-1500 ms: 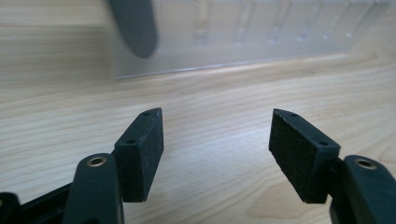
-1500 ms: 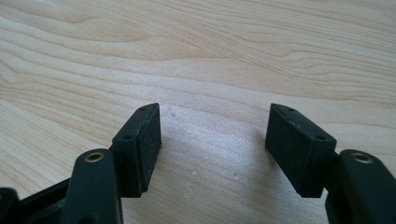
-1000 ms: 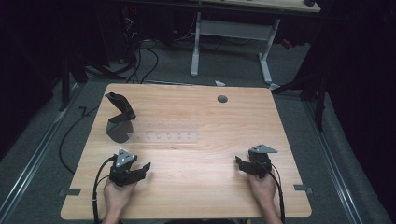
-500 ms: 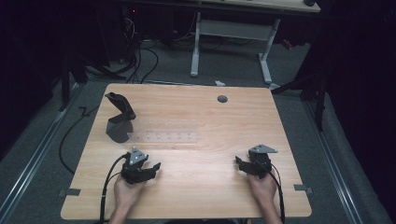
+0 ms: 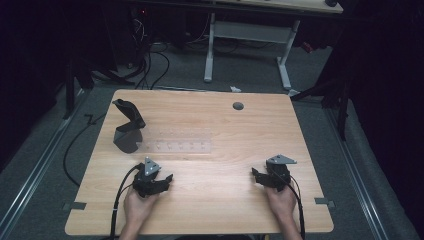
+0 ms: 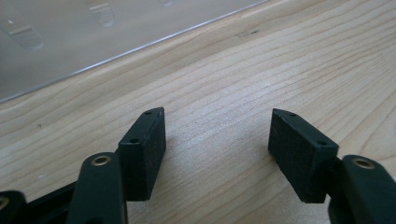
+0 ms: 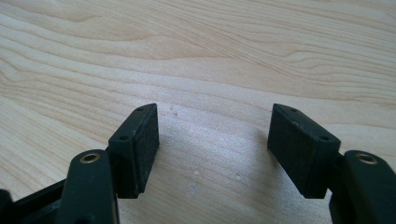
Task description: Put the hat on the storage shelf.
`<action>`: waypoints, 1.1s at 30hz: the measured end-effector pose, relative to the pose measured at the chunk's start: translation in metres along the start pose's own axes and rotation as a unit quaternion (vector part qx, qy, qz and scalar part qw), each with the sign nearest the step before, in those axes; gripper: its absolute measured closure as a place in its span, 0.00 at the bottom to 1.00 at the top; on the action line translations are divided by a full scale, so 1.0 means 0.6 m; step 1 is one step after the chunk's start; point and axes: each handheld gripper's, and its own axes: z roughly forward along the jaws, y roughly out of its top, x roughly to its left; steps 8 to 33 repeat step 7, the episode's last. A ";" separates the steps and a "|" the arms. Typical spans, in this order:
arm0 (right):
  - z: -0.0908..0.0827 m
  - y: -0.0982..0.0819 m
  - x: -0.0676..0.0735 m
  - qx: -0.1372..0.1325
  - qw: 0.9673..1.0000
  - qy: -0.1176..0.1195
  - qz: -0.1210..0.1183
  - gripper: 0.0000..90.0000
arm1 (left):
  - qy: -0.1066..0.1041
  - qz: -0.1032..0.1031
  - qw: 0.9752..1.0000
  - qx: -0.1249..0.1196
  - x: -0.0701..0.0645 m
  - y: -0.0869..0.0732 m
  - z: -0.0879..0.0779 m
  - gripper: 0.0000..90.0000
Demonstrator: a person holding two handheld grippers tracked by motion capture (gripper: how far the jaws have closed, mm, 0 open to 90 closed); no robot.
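my left gripper (image 5: 162, 179): jaws wide, nothing between; lower left, near clear tray (image 5: 182, 141)
my right gripper (image 5: 259, 176): jaws wide, empty; lower right, over table (image 5: 220, 210)

No text, label, brand, number or sign can be read on anything here.

Pale wood-grain table (image 5: 225, 125), smooth, matt; clear glossy plastic sheet (image 6: 70, 42) w/ moulded ridges; matt black plastic gripper pads (image 7: 303, 149), fine-textured.
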 end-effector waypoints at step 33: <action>0.000 0.000 0.000 0.000 1.000 0.000 -0.001 0.38 | 0.000 0.000 1.000 0.001 0.000 0.000 0.000 0.39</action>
